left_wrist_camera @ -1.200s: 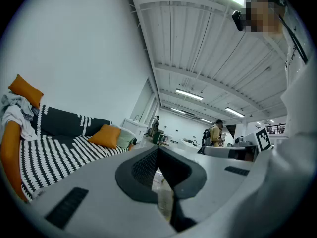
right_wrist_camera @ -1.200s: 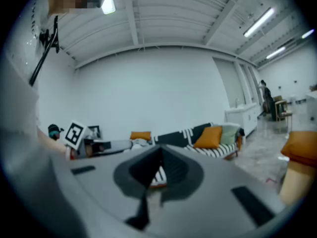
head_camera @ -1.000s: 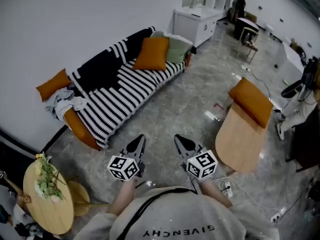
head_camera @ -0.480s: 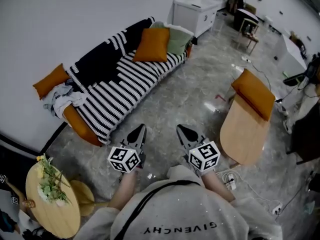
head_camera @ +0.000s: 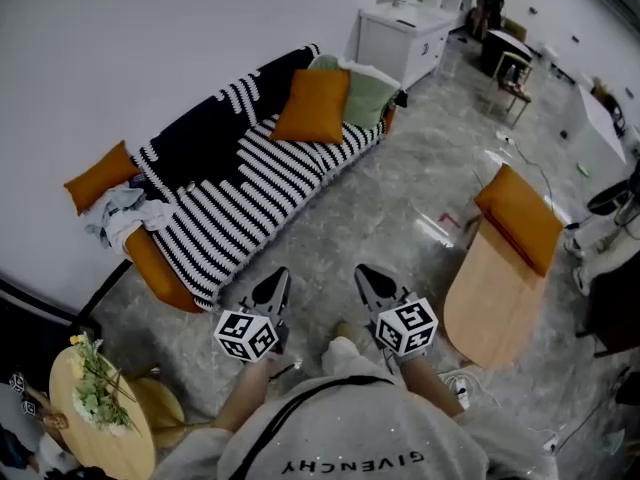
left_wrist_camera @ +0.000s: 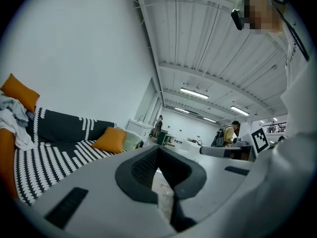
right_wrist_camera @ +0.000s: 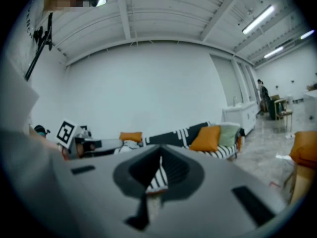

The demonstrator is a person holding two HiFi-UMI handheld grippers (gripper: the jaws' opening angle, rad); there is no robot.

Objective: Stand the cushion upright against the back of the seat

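Note:
An orange cushion (head_camera: 313, 106) rests at a slant on the far end of the sofa (head_camera: 230, 183), which is draped in a black-and-white striped throw; it leans on a pale green cushion (head_camera: 368, 98). A second orange cushion (head_camera: 100, 175) lies at the sofa's near end. My left gripper (head_camera: 275, 280) and right gripper (head_camera: 368, 278) hover side by side over the floor, well short of the sofa, both shut and holding nothing. The first orange cushion (left_wrist_camera: 111, 139) also shows in the left gripper view, beyond the left gripper (left_wrist_camera: 158, 150). In the right gripper view the orange cushion (right_wrist_camera: 207, 138) sits past the right gripper (right_wrist_camera: 161, 158).
A heap of pale clothes (head_camera: 125, 213) lies on the sofa's near end. To the right stands a wooden lounge seat (head_camera: 490, 288) with an orange pad (head_camera: 520, 218). A white cabinet (head_camera: 405, 38) is behind the sofa's far end, and a round table with flowers (head_camera: 95, 388) at lower left.
The person has stepped forward toward the sofa, carrying both grippers along. Both grippers have stayed shut and empty, and the cushions have not moved.

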